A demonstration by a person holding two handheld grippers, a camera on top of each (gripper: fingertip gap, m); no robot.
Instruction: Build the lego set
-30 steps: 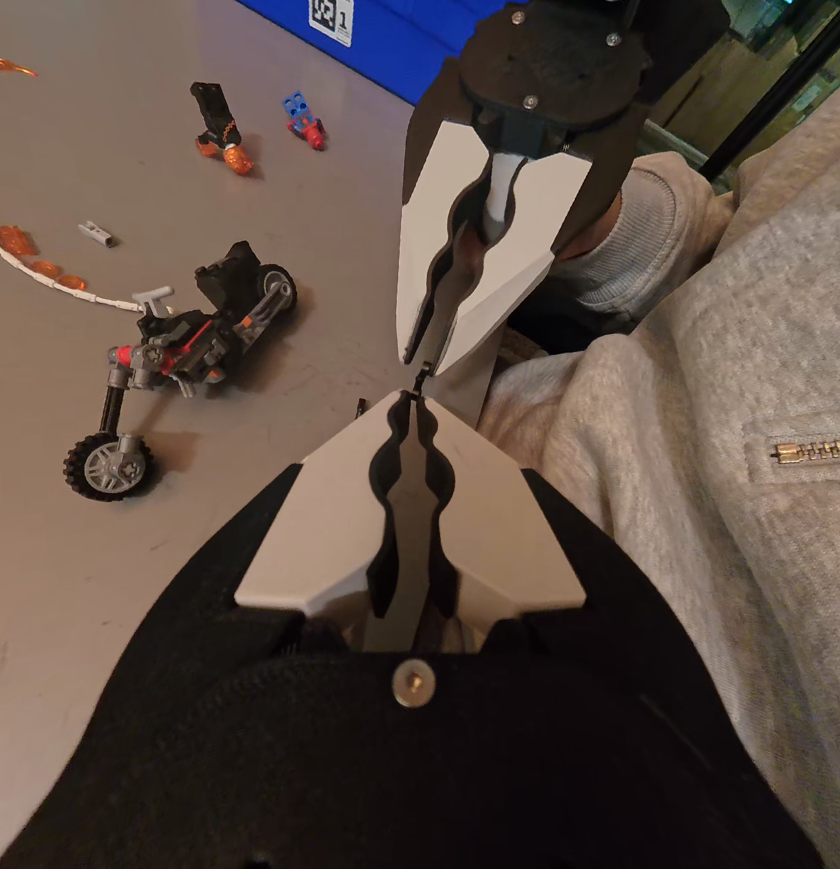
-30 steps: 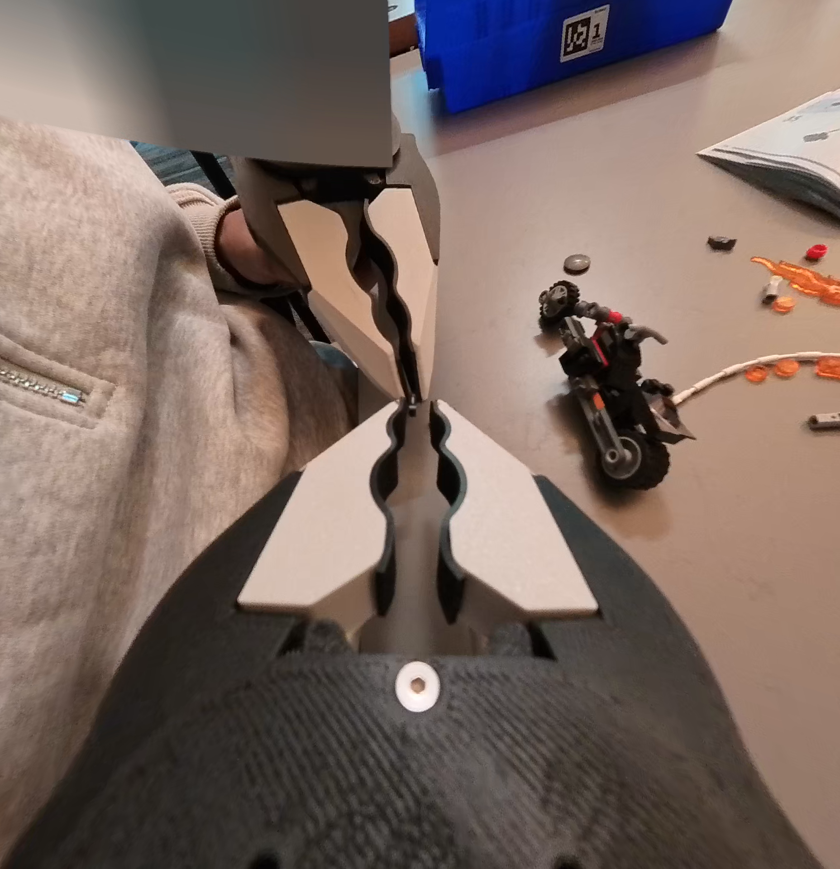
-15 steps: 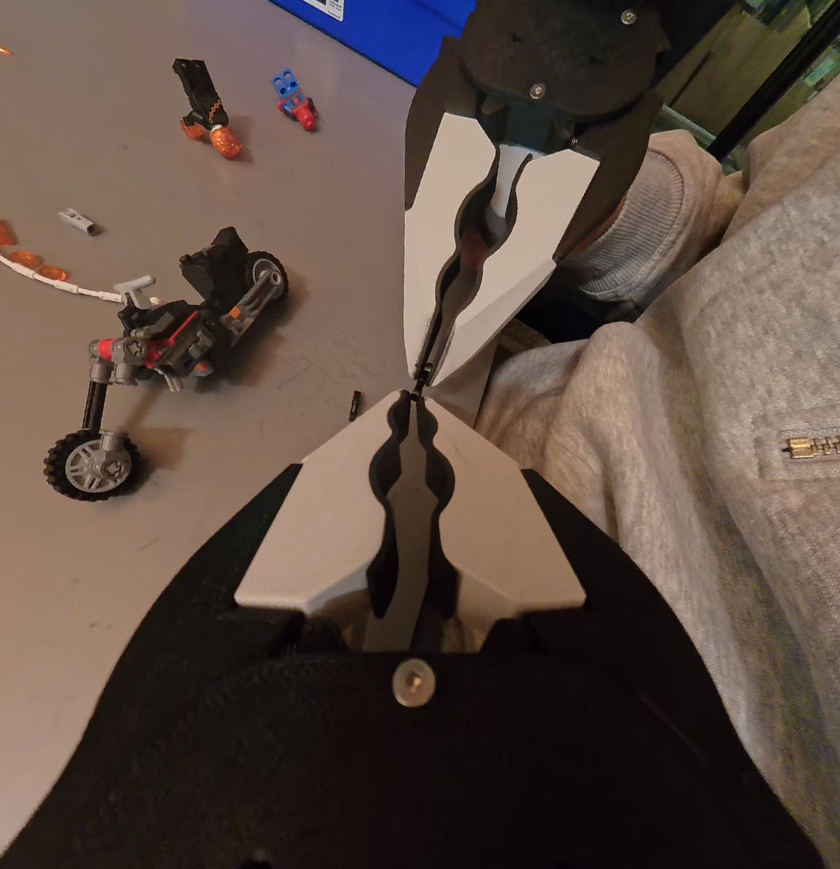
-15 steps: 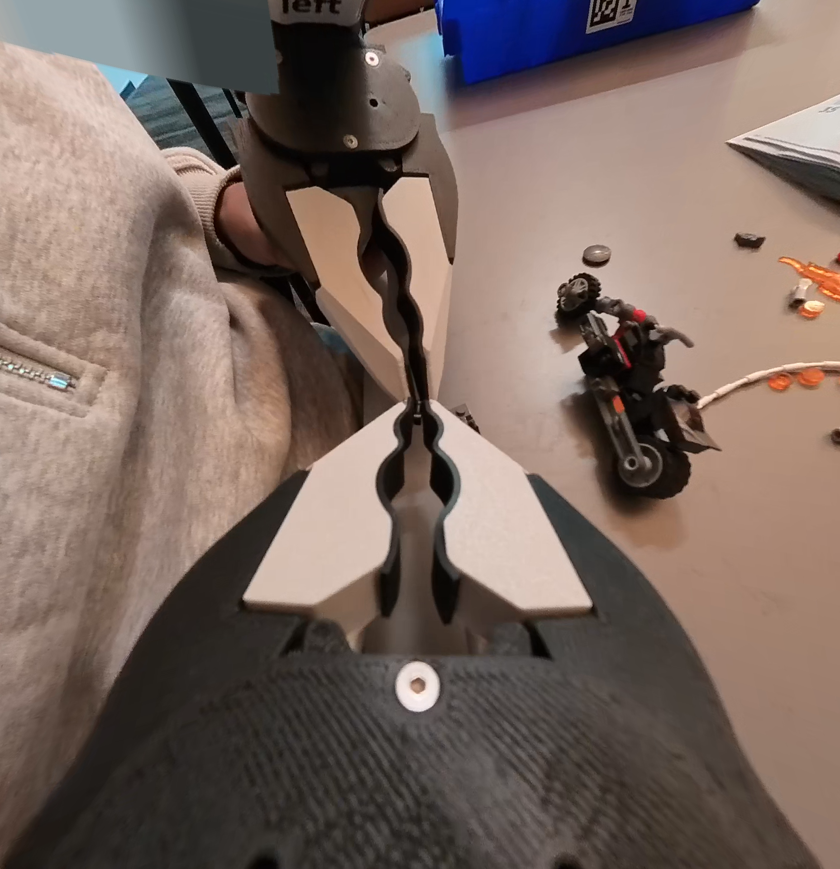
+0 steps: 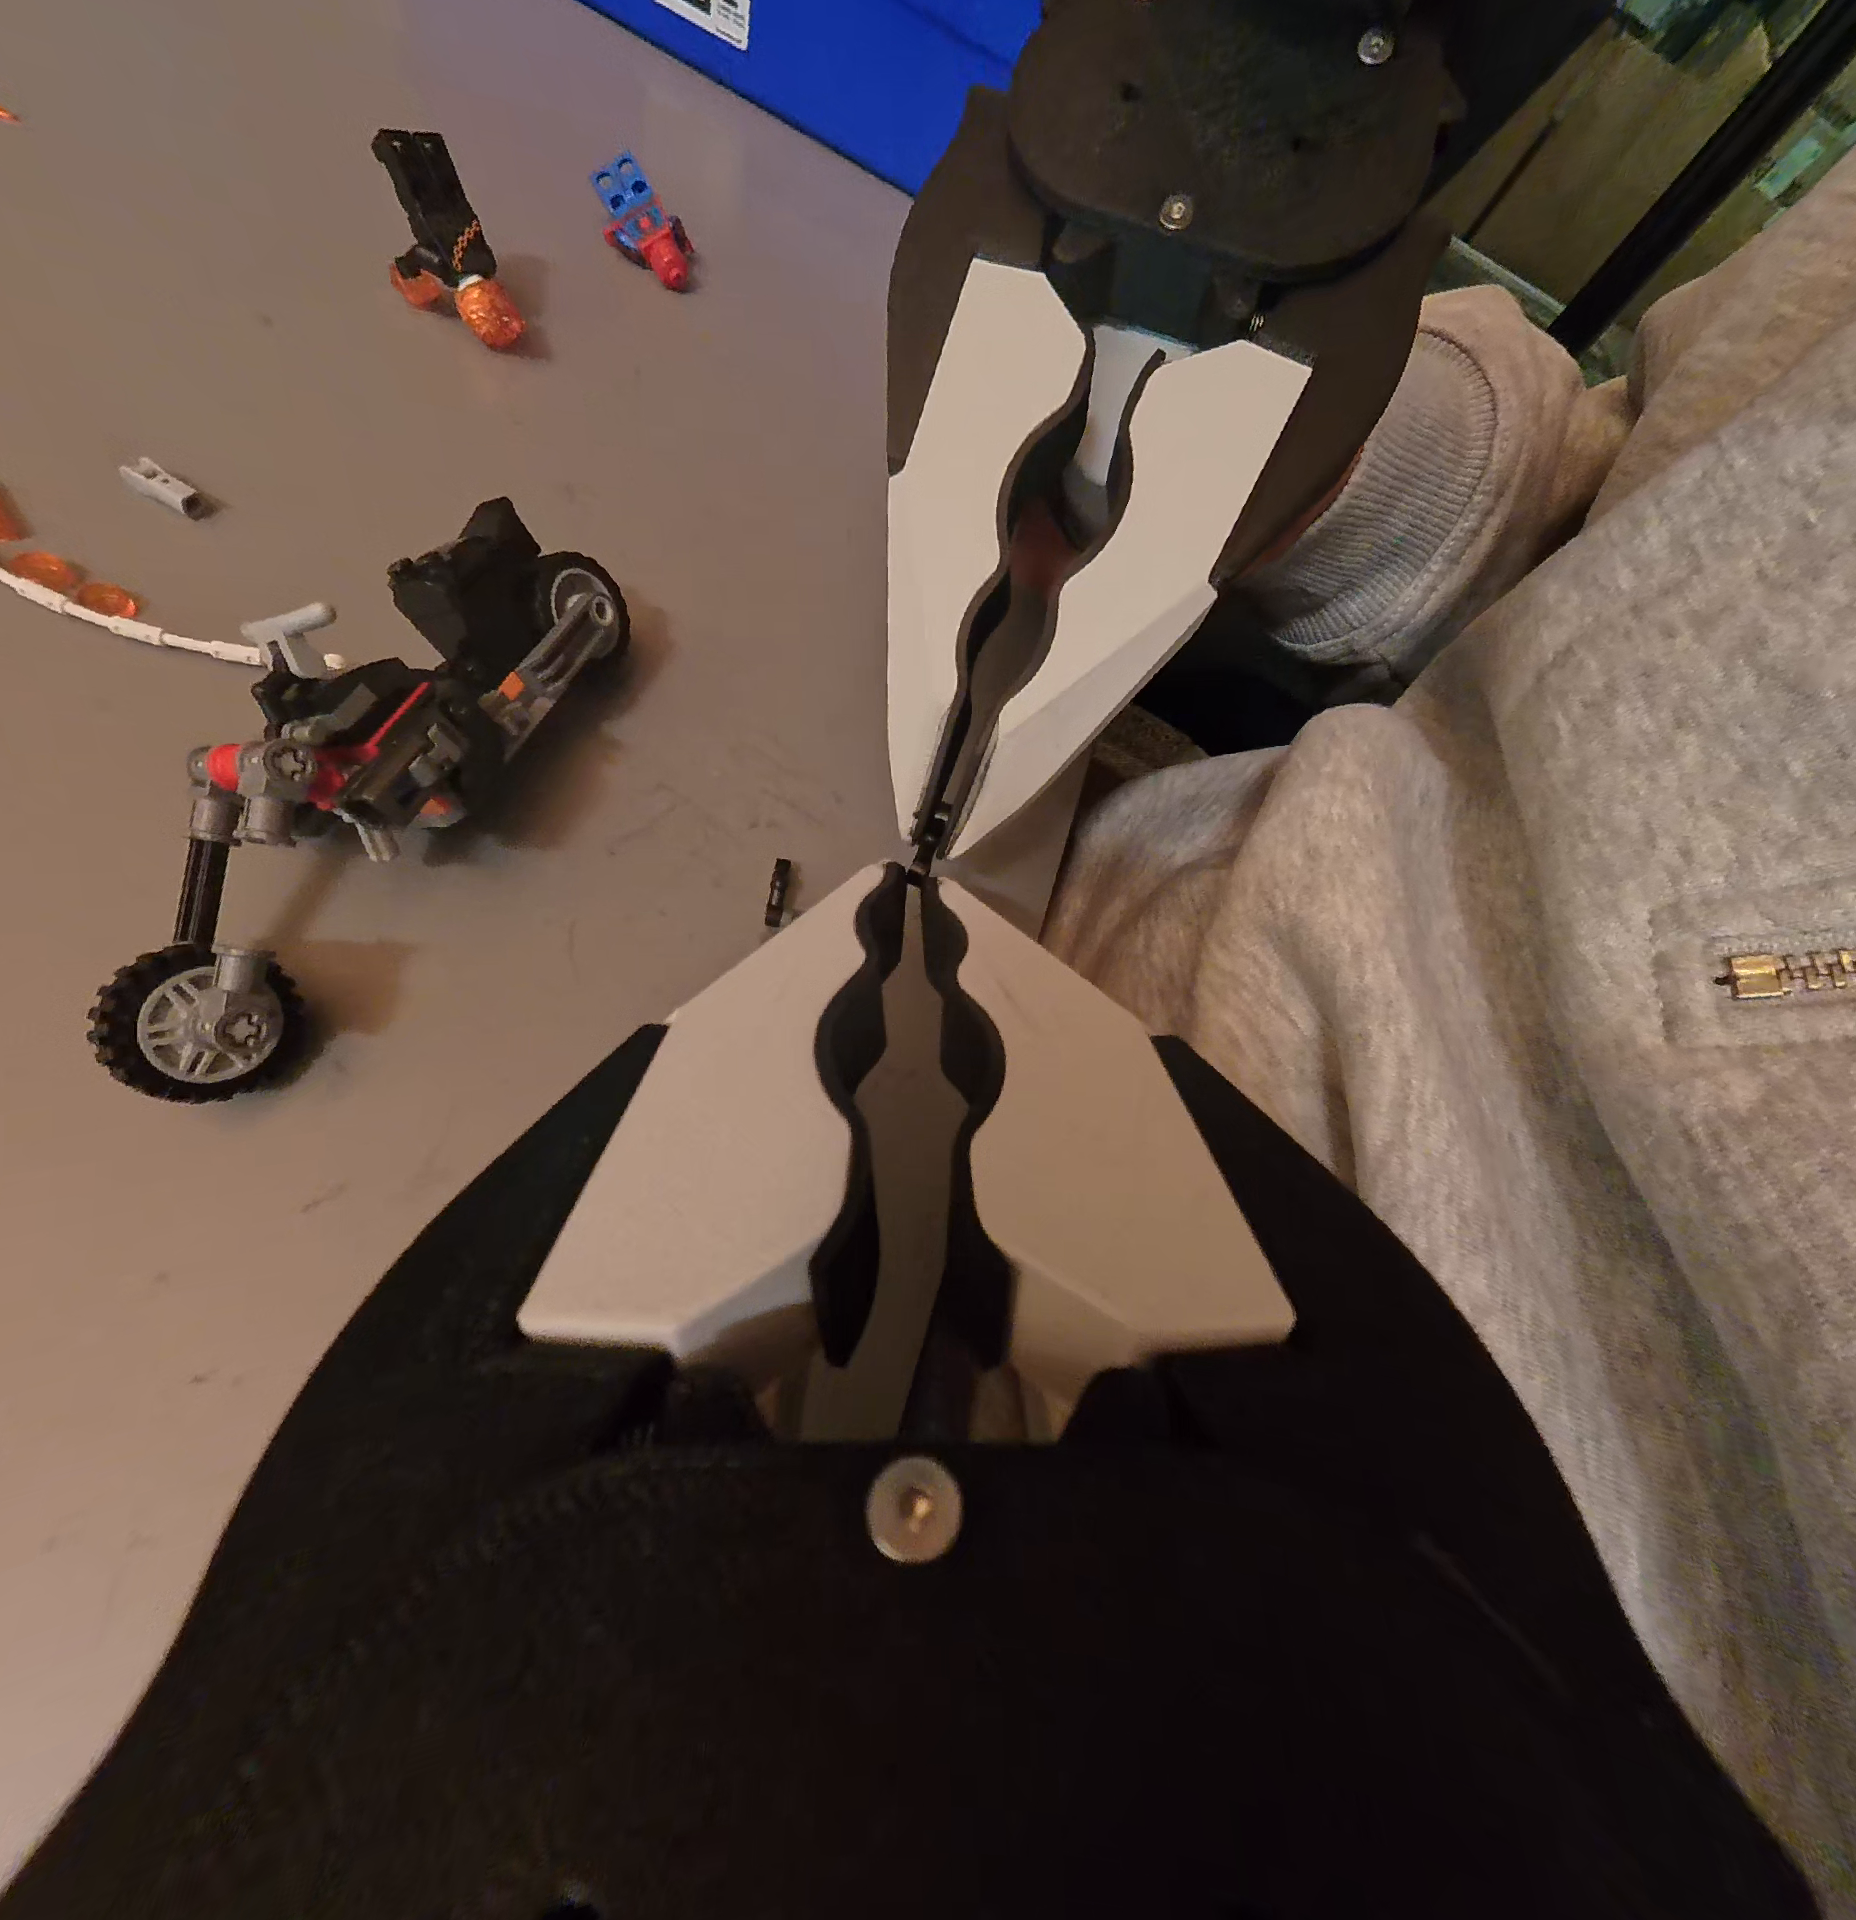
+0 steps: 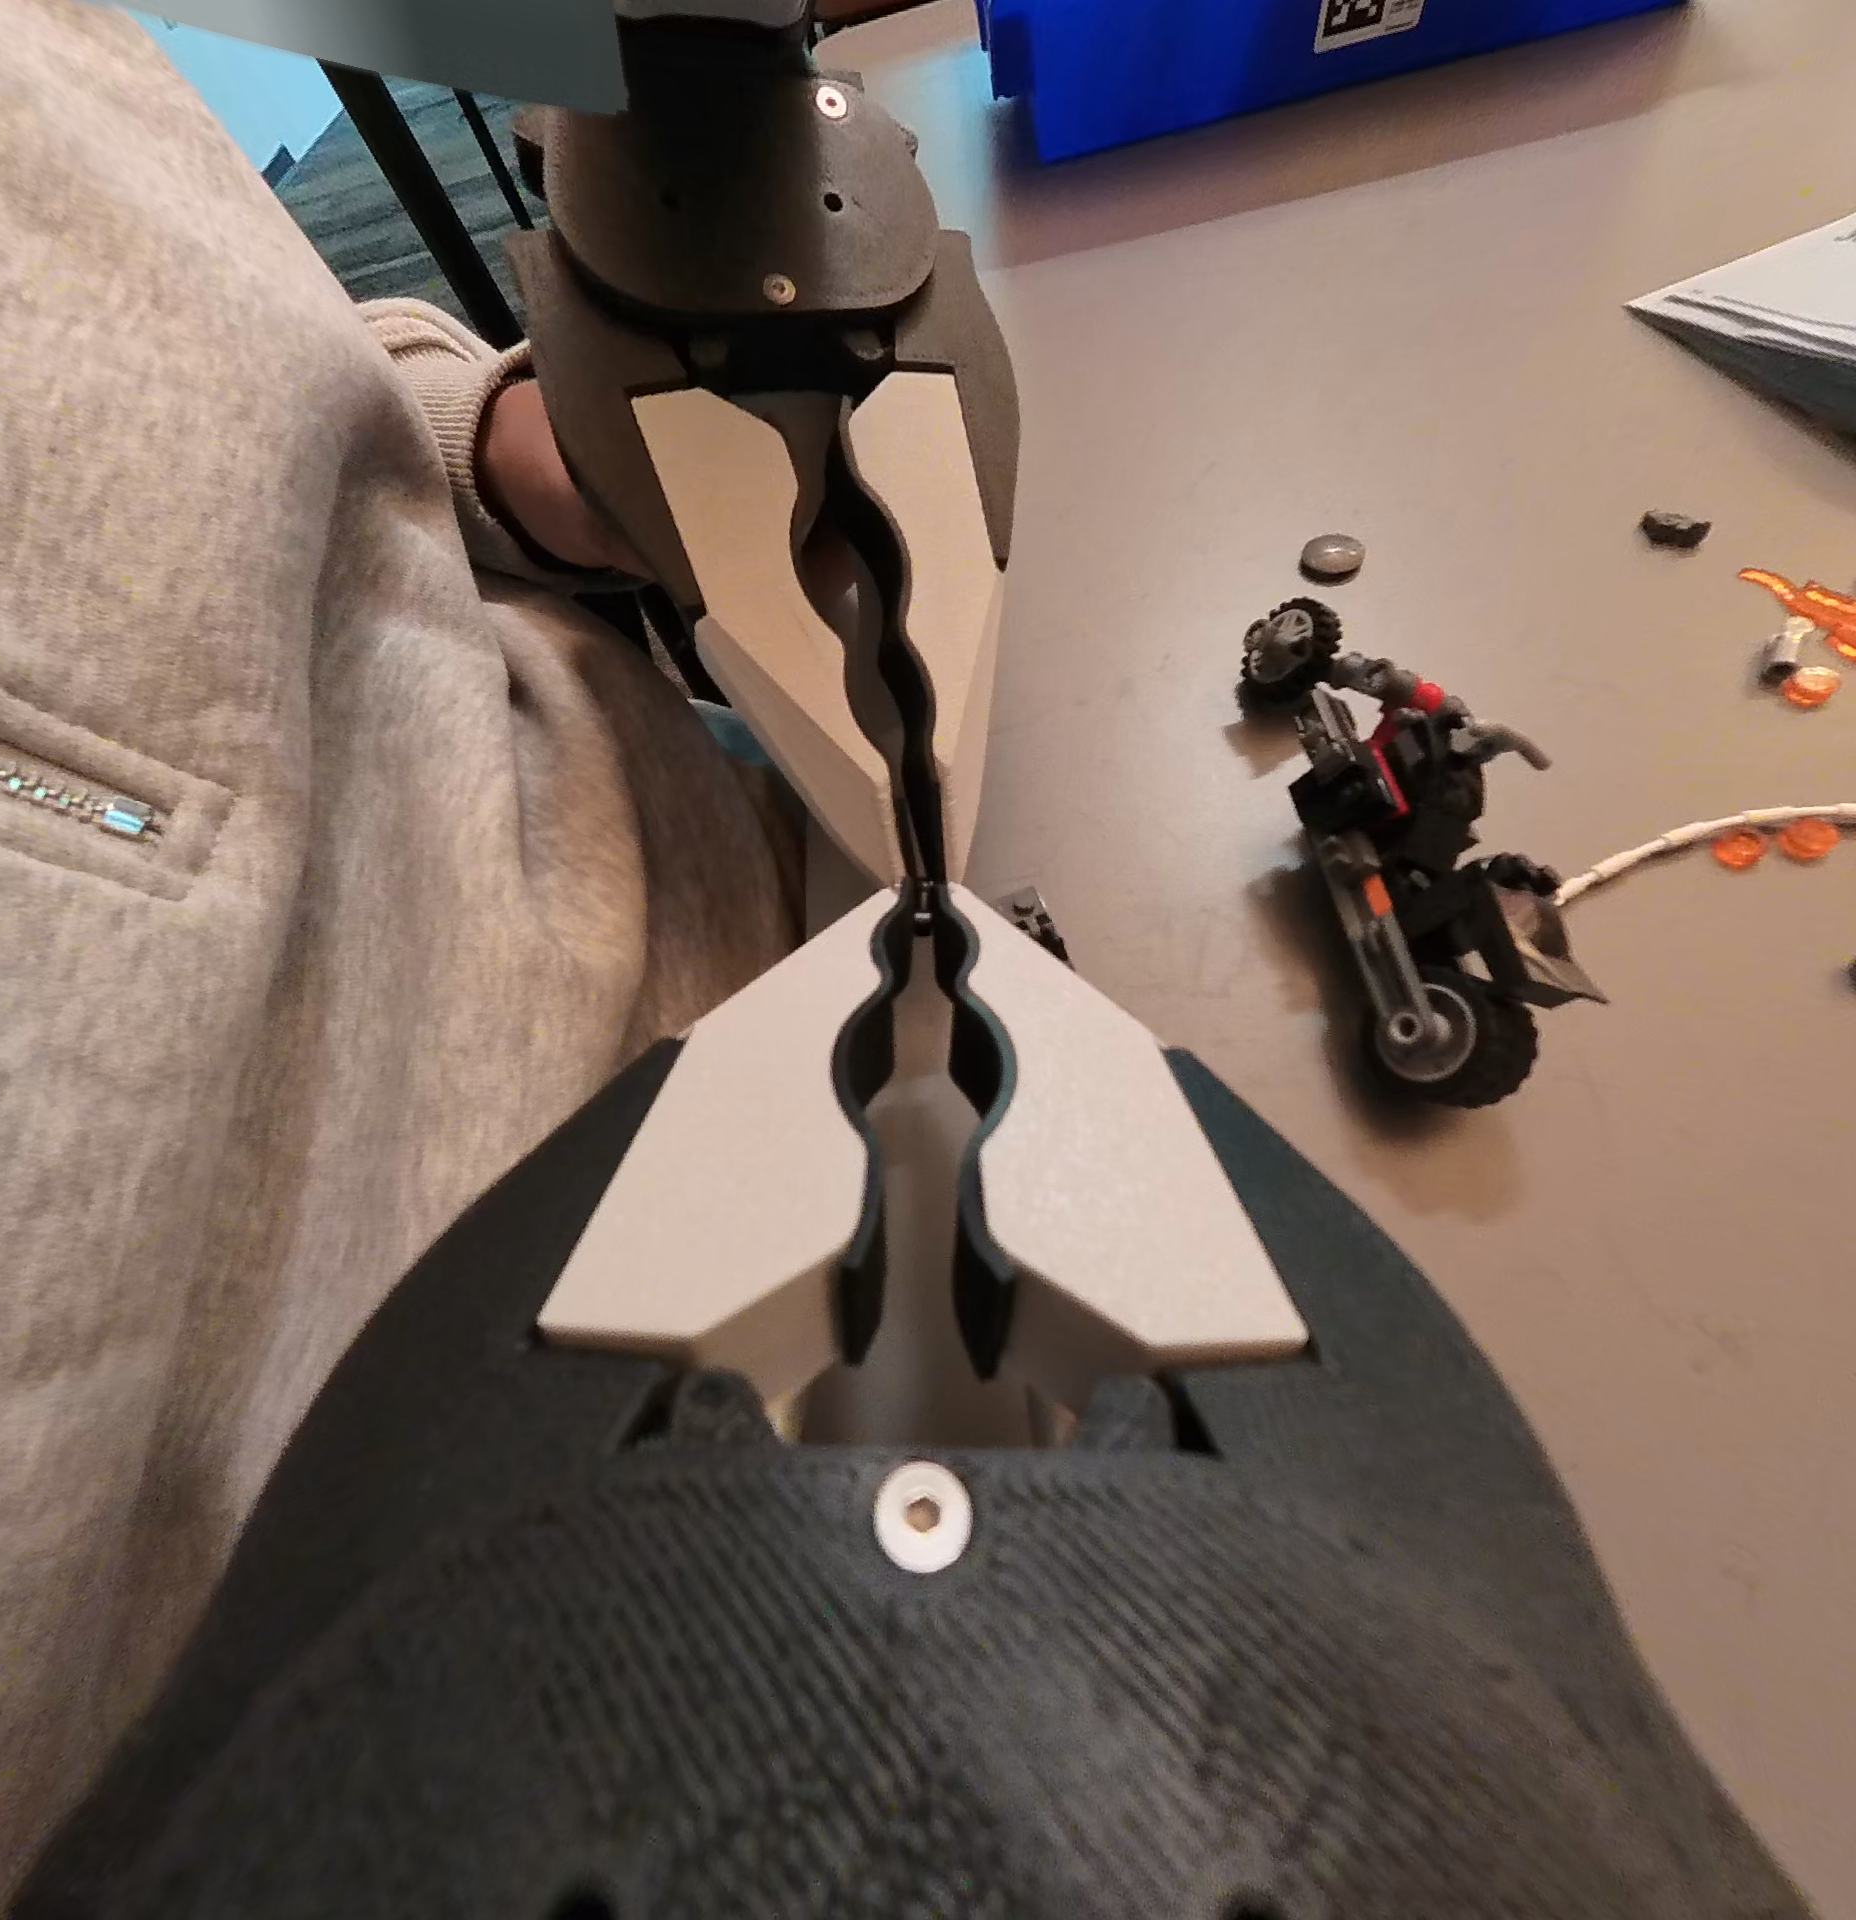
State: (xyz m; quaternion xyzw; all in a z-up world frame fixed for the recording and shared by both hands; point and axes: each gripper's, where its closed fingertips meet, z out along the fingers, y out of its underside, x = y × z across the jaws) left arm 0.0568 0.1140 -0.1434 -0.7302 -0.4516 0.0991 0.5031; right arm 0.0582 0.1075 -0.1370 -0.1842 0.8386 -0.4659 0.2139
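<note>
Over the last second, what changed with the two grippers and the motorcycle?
Little: left gripper and right gripper stay shut tip to tip on a tiny black piece, above the table edge. Both views drifted slightly. The motorcycle still lies untouched on the table.

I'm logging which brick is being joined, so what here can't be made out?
- The tiny black piece pinched between the left gripper and right gripper tips: too small in both views to tell its shape.
- Another small black part, right wrist view: half hidden behind a finger.
- Booklet: cut off by the edge.
</note>
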